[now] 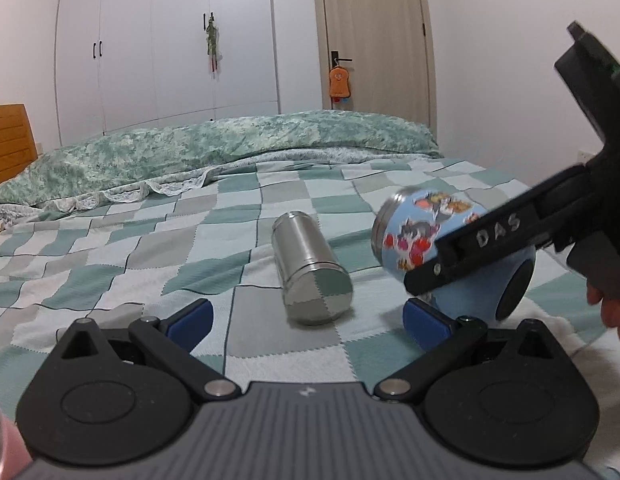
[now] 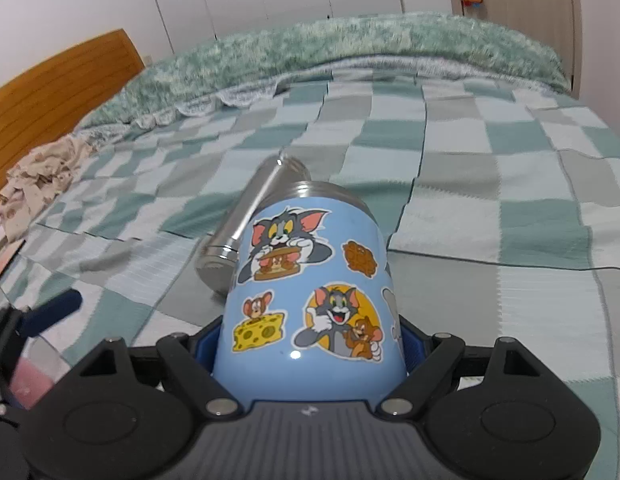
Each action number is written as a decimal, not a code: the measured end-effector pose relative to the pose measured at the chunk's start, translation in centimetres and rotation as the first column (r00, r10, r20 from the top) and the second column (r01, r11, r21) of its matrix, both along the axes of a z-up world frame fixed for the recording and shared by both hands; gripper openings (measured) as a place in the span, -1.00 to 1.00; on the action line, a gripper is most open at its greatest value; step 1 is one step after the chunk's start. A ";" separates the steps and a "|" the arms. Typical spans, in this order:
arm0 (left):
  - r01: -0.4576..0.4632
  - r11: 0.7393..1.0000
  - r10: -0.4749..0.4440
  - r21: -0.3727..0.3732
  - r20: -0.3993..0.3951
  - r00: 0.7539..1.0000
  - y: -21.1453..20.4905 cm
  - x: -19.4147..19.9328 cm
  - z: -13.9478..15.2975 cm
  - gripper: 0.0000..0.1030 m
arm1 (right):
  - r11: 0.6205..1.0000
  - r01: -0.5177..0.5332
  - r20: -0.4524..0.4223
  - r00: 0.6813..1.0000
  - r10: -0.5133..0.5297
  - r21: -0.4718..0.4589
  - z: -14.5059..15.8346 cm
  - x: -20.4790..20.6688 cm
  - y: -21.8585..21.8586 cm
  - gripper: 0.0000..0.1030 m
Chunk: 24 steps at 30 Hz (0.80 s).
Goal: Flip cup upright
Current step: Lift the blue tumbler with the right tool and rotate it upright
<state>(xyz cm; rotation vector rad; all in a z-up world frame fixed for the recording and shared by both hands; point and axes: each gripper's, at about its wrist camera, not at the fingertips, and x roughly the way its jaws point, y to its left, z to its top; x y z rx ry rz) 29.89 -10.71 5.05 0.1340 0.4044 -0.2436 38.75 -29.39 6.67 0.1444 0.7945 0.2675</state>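
Note:
A light-blue cup [image 2: 310, 300] with cartoon cat-and-mouse stickers sits between the blue pads of my right gripper [image 2: 310, 344], which is shut on it. In the left wrist view the same cup [image 1: 414, 236] is held tilted above the bed, its steel rim pointing left, with the right gripper [image 1: 482, 248] clamped across it. A plain steel cup [image 1: 310, 272] lies on its side on the checked bedspread, just ahead of my left gripper [image 1: 306, 320], which is open and empty. The steel cup also shows behind the blue cup in the right wrist view [image 2: 238, 232].
The green-and-grey checked bedspread [image 1: 150, 248] covers the bed. A fluffy green blanket [image 1: 230, 148] lies along the far side. A wooden headboard [image 2: 50, 88] and crumpled cloth [image 2: 42, 176] are at the left. White wardrobe [image 1: 170, 40] and door [image 1: 374, 36] stand behind.

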 end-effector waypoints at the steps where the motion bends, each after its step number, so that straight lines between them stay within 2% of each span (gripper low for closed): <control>1: 0.004 1.000 -0.004 0.001 0.003 1.000 0.0 -0.5 0.3 1.00 | 1.000 0.003 0.008 1.000 -0.003 0.003 0.6 -0.9 -0.2 0.62; 6: 0.019 1.000 -0.020 0.007 0.016 1.000 0.1 -4.2 1.6 1.00 | 1.000 0.008 0.042 0.999 -0.009 0.009 3.2 -6.2 -0.8 0.62; 12: -0.012 1.000 0.012 -0.006 0.003 1.000 2.2 -9.0 2.6 1.00 | 1.000 -0.003 0.055 0.998 0.002 0.011 4.3 -13.2 0.4 0.62; 19: -0.053 0.999 0.053 0.005 -0.022 0.998 5.2 -14.2 2.4 1.00 | 0.996 0.009 -0.017 1.000 -0.008 0.087 1.2 -19.2 2.5 0.62; 24: -0.095 0.995 0.095 0.008 -0.038 0.995 7.6 -16.9 1.7 1.00 | 0.992 0.003 -0.066 0.998 0.005 0.127 -1.2 -21.3 5.1 0.62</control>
